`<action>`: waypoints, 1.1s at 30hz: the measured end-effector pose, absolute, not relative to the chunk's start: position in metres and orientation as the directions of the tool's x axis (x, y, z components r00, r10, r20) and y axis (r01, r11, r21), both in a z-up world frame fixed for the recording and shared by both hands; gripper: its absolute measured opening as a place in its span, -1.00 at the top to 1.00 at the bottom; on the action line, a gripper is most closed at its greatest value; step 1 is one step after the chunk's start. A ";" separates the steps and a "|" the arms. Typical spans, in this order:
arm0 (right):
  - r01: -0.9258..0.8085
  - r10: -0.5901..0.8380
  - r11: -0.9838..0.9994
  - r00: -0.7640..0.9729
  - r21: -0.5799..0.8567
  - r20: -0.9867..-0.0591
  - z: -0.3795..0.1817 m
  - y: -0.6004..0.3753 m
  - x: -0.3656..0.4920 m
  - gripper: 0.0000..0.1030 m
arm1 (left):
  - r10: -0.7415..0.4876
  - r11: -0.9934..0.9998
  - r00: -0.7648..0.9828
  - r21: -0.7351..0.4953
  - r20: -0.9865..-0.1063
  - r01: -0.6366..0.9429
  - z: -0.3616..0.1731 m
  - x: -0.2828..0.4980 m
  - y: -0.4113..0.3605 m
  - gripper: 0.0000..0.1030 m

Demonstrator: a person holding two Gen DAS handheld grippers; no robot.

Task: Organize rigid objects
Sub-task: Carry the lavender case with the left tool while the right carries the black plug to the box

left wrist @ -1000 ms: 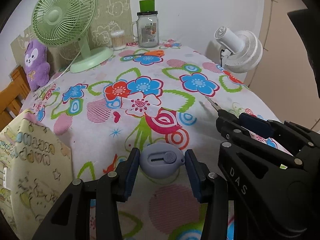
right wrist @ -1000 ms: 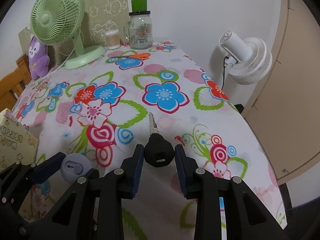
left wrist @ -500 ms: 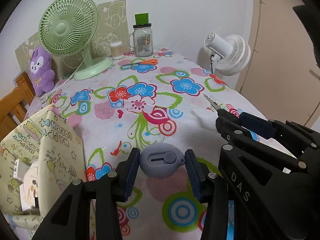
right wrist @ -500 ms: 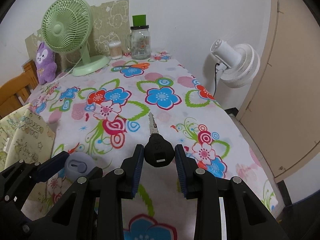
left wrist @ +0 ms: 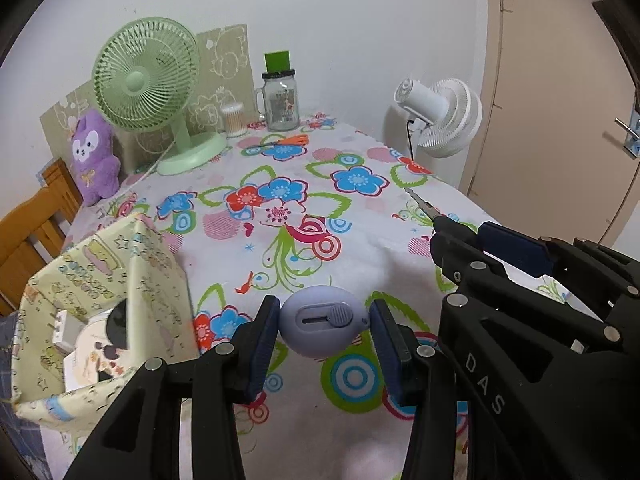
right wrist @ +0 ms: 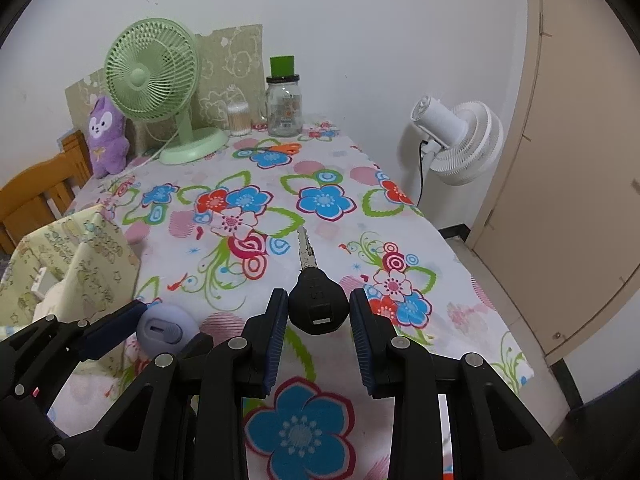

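My left gripper (left wrist: 323,326) is shut on a round lavender box cutter (left wrist: 320,320) and holds it above the flowered tablecloth (left wrist: 280,208). My right gripper (right wrist: 319,314) is shut on a black-headed key (right wrist: 316,300) whose metal blade points forward. In the left wrist view the key's blade (left wrist: 420,202) sticks out of the right gripper at the right. In the right wrist view the cutter (right wrist: 164,326) shows at the lower left. A yellow patterned fabric bin (left wrist: 100,280) with a white plug and small items inside stands at the left.
At the table's back stand a green desk fan (left wrist: 148,80), a glass jar (left wrist: 280,100), a cotton swab tub (left wrist: 234,120), orange scissors (left wrist: 288,142) and a purple plush (left wrist: 94,156). A white fan (left wrist: 444,116) stands past the right edge. A wooden chair (left wrist: 28,224) is at the left.
Both grippers have pulled back and risen with their objects still held. The table looks farther away, and the yellow bin has come further into view at the left.
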State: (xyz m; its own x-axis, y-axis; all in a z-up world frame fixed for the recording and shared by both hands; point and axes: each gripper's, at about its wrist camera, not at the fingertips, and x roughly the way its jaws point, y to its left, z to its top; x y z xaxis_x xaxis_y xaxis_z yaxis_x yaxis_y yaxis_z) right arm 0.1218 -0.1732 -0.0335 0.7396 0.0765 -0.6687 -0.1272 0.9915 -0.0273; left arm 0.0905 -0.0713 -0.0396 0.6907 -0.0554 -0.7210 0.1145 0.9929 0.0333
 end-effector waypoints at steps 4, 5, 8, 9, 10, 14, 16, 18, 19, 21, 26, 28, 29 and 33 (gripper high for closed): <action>-0.124 0.071 0.992 0.754 -0.035 -0.653 -0.023 -0.171 0.108 0.33 | -0.051 0.992 0.704 0.043 -0.709 0.115 -0.031 0.079 -0.070 0.08; -0.123 0.070 0.992 0.757 -0.037 -0.649 -0.021 -0.171 0.105 0.33 | -0.050 0.992 0.706 0.044 -0.706 0.115 -0.029 0.077 -0.070 0.08; -0.121 0.072 0.992 0.764 -0.033 -0.641 -0.015 -0.170 0.096 0.33 | -0.054 0.992 0.711 0.044 -0.701 0.119 -0.022 0.069 -0.069 0.08; -0.123 0.075 0.992 0.766 -0.030 -0.638 -0.013 -0.169 0.093 0.33 | -0.053 0.992 0.715 0.047 -0.697 0.119 -0.020 0.067 -0.068 0.08; -0.125 0.079 0.992 0.769 -0.028 -0.635 -0.010 -0.169 0.090 0.33 | -0.052 0.992 0.717 0.049 -0.695 0.119 -0.018 0.065 -0.067 0.08; -0.133 0.090 0.991 0.776 -0.022 -0.624 -0.002 -0.165 0.081 0.33 | -0.054 0.992 0.725 0.047 -0.687 0.119 -0.010 0.056 -0.062 0.08; -0.136 0.093 0.991 0.780 -0.022 -0.619 0.002 -0.163 0.077 0.33 | -0.049 0.992 0.731 0.054 -0.680 0.117 -0.005 0.052 -0.060 0.08; -0.139 0.098 0.990 0.784 -0.019 -0.613 0.006 -0.160 0.073 0.33 | -0.046 0.992 0.738 0.058 -0.673 0.115 0.000 0.049 -0.057 0.08; -0.141 0.100 0.990 0.786 -0.019 -0.610 0.009 -0.159 0.071 0.33 | -0.047 0.992 0.739 0.058 -0.672 0.115 0.002 0.048 -0.056 0.08; -0.145 0.103 0.989 0.791 -0.021 -0.603 0.014 -0.156 0.068 0.33 | -0.048 0.992 0.741 0.057 -0.669 0.115 0.005 0.046 -0.053 0.08; -0.154 0.112 0.988 0.798 -0.021 -0.592 0.024 -0.148 0.061 0.33 | -0.040 0.991 0.751 0.068 -0.659 0.112 0.013 0.041 -0.046 0.08; -0.158 0.116 0.987 0.799 -0.020 -0.590 0.026 -0.145 0.060 0.33 | -0.037 0.991 0.754 0.072 -0.656 0.112 0.014 0.040 -0.043 0.08; -0.160 0.116 0.987 0.801 -0.022 -0.587 0.027 -0.143 0.059 0.33 | -0.038 0.991 0.754 0.072 -0.655 0.112 0.015 0.040 -0.041 0.08; -0.167 0.118 0.986 0.802 -0.029 -0.586 0.031 -0.134 0.058 0.33 | -0.032 0.991 0.757 0.075 -0.652 0.108 0.017 0.038 -0.033 0.08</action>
